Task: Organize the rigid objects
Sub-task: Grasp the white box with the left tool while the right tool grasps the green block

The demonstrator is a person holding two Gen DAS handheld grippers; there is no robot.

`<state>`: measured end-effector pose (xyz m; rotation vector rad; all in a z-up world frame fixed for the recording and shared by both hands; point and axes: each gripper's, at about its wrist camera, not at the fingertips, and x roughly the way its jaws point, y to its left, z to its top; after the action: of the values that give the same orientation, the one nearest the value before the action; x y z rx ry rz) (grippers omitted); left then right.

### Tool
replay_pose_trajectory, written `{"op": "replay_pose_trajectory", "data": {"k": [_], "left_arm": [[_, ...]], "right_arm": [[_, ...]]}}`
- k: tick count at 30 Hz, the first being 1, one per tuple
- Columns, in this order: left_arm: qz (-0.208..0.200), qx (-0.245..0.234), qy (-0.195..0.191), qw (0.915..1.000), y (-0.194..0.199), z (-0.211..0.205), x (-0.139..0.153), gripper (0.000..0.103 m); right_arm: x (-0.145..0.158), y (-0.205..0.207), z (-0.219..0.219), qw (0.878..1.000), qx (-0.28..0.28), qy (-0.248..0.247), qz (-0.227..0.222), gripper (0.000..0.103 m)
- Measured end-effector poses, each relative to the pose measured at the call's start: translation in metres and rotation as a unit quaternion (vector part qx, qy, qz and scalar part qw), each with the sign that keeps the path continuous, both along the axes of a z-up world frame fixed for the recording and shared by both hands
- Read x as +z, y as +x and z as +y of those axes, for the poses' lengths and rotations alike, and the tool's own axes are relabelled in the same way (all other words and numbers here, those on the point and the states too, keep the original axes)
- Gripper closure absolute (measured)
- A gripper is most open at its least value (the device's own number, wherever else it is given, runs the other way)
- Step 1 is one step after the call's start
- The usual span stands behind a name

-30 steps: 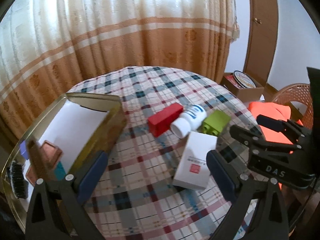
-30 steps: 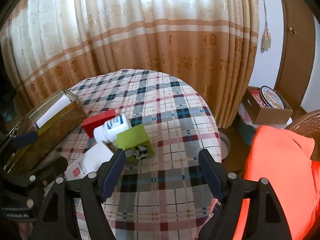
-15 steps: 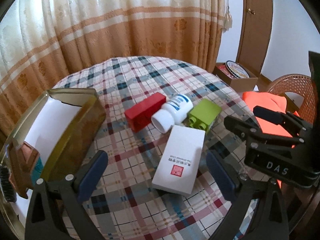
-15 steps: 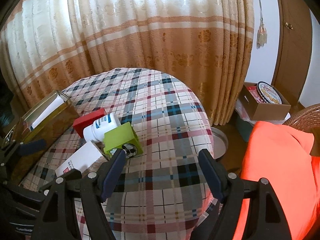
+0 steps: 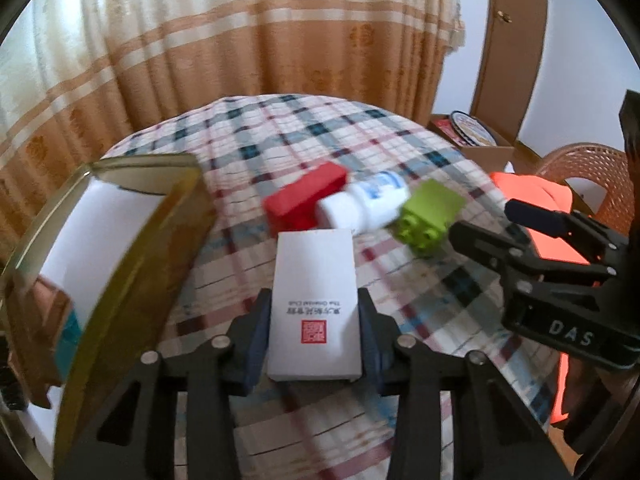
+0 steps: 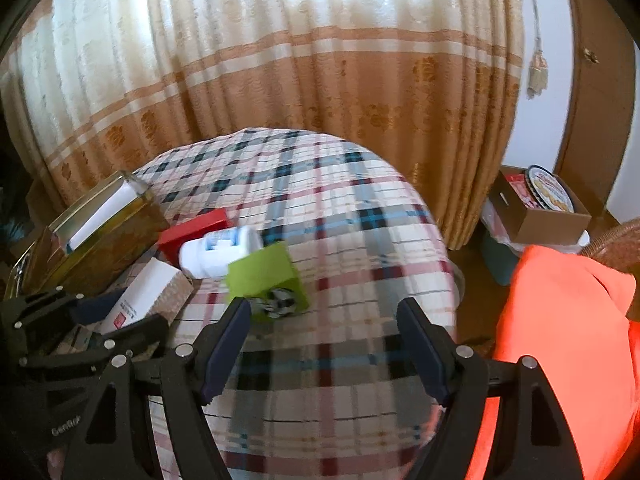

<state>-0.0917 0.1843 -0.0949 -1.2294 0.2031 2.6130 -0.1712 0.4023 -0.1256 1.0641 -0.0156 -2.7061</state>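
Left claw (image 5: pixel 314 322) clamps a white box (image 5: pixel 314 300) with a red stamp.

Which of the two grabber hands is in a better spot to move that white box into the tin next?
Probably the left gripper: its jaws already flank the white box, and the gold tin sits beside it. The right gripper is open over bare tablecloth.

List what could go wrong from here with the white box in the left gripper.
The left gripper clamps only the near end of the white box, so it may tilt or slip when lifted. Its far end sits against the red block and white bottle; the bottle lies on its side and could roll toward the green block.
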Motion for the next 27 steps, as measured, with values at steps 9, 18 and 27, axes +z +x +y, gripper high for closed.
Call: {"op": "replay_pose_trajectory", "data": {"k": [9,18,27], "left_arm": [[0.001,0.037,0.002,0.9993,-0.012,-0.022,-0.002,0.063],[-0.004,0.044,0.012,0.9989,-0.015,-0.026,-0.004,0.063],[0.003,0.051,0.024,0.9984,-0.014,-0.03,-0.002,0.063]], "right_arm": [[0.001,-0.011,-0.036,0.998,0.043,0.049,-0.007,0.026],[-0.01,-0.027,-0.037,0.996,0.051,0.054,-0.048,0.055],[-0.005,-0.018,-0.039,0.997,0.058,0.053,-0.025,0.056]]}}
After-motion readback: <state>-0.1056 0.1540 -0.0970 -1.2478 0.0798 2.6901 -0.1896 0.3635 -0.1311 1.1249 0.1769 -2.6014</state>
